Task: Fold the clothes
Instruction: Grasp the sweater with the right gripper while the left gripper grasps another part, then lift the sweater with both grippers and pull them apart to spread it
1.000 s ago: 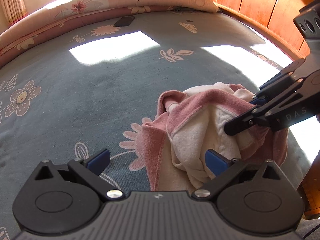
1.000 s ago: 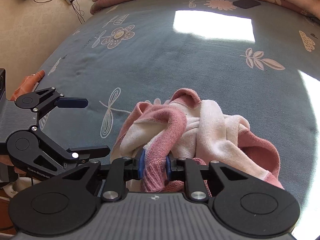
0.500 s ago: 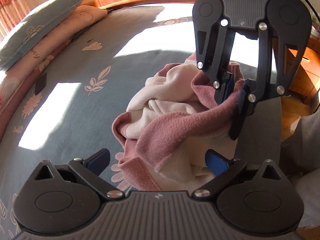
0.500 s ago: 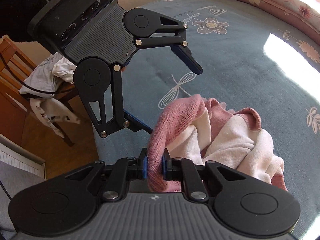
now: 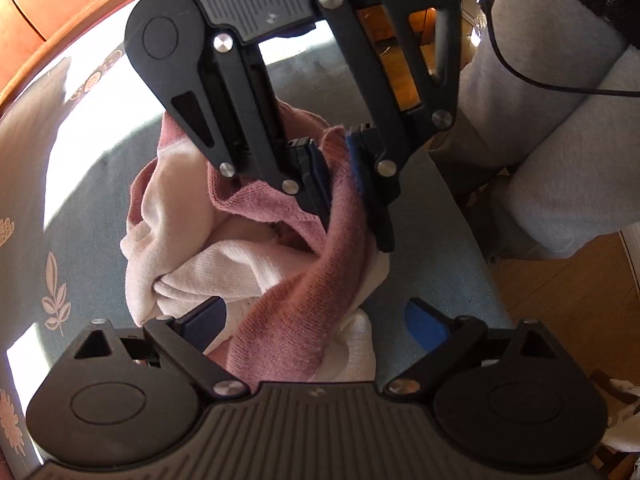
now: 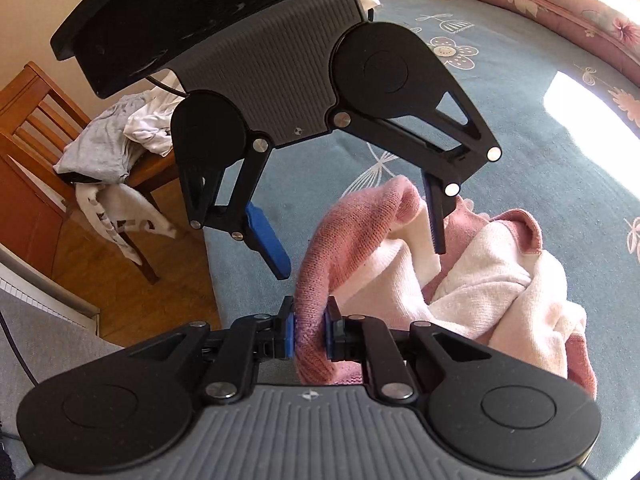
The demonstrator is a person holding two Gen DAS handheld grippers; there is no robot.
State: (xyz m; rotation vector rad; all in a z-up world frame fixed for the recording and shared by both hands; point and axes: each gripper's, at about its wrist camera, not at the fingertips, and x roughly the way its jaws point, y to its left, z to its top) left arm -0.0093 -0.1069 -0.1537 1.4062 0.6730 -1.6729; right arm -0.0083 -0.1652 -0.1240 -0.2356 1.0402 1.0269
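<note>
Covering most of both views: bed [image 6: 540,152] with blue-grey floral cover; pink-and-white garment [image 5: 256,248] lies in a crumpled heap near its edge. No flat panels, no clean creases visible; heap is bunched, pink outer layer and white inner layer tangled together.

Chair [image 6: 36,128] beside the bed carries more loose clothes [image 6: 112,148], unfolded as they lie.

Right hand-held gripper [image 6: 310,336]: jaws drawn in tight on a pink ribbed band of the garment, lifting it into an arch above the heap.

Left hand-held gripper [image 5: 316,316]: jaws spread wide, nothing between them, straddling the same pink band close to the right one's grip.

Judgement on progress: garment is not folded as it lies. Looks like the sorting-out stage, finding an edge to spread it flat. Spreading, folding, and the chair's pile all appear left to do.
</note>
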